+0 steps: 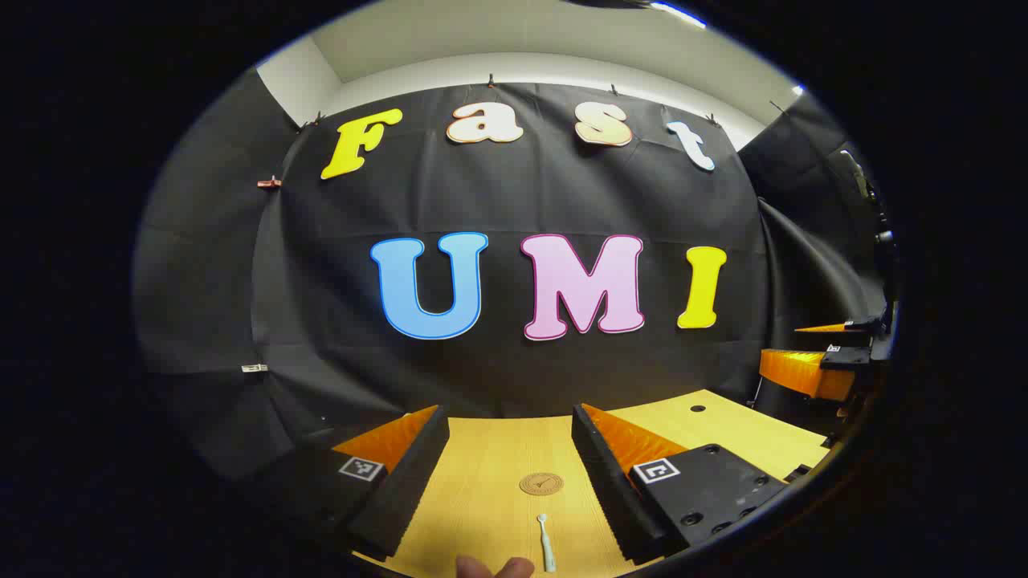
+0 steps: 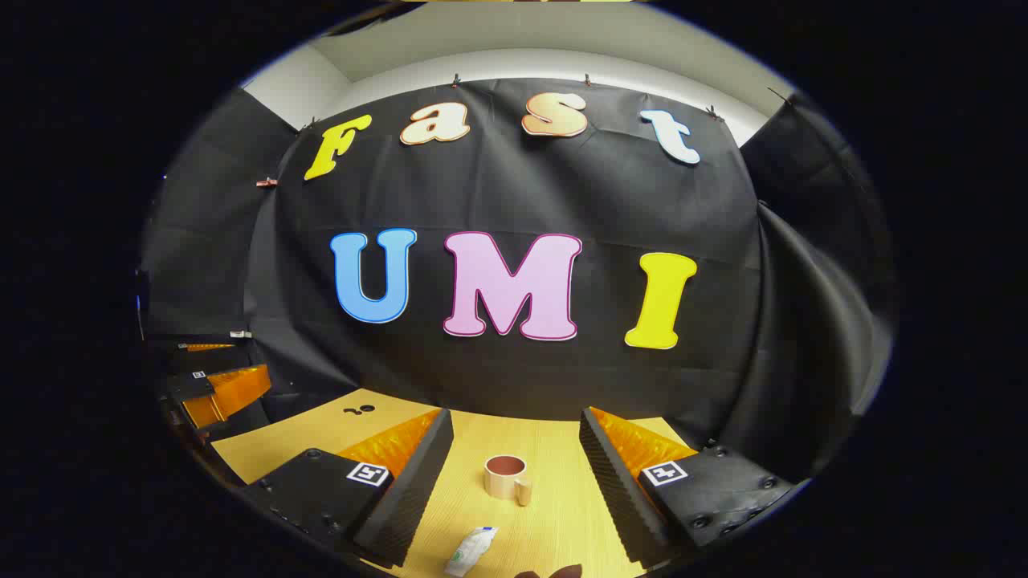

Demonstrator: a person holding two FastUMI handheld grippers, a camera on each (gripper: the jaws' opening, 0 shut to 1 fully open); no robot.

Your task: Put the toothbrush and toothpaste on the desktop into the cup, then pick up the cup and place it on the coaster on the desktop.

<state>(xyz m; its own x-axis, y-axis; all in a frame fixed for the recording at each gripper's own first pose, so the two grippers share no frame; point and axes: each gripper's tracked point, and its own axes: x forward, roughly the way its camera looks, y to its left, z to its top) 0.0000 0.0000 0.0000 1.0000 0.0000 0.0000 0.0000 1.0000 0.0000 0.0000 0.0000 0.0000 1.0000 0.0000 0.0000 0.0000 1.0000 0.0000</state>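
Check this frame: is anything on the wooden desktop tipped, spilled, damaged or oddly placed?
Nothing stands out. The tan mug with a handle stands upright, the white toothpaste tube lies flat before it, the white toothbrush lies flat near the round brown coaster. Both grippers are open.

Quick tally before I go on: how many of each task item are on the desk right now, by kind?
Toothbrush: 1
Toothpaste: 1
Cup: 1
Coaster: 1
Total: 4, all apart on the desk, none yet in the cup.
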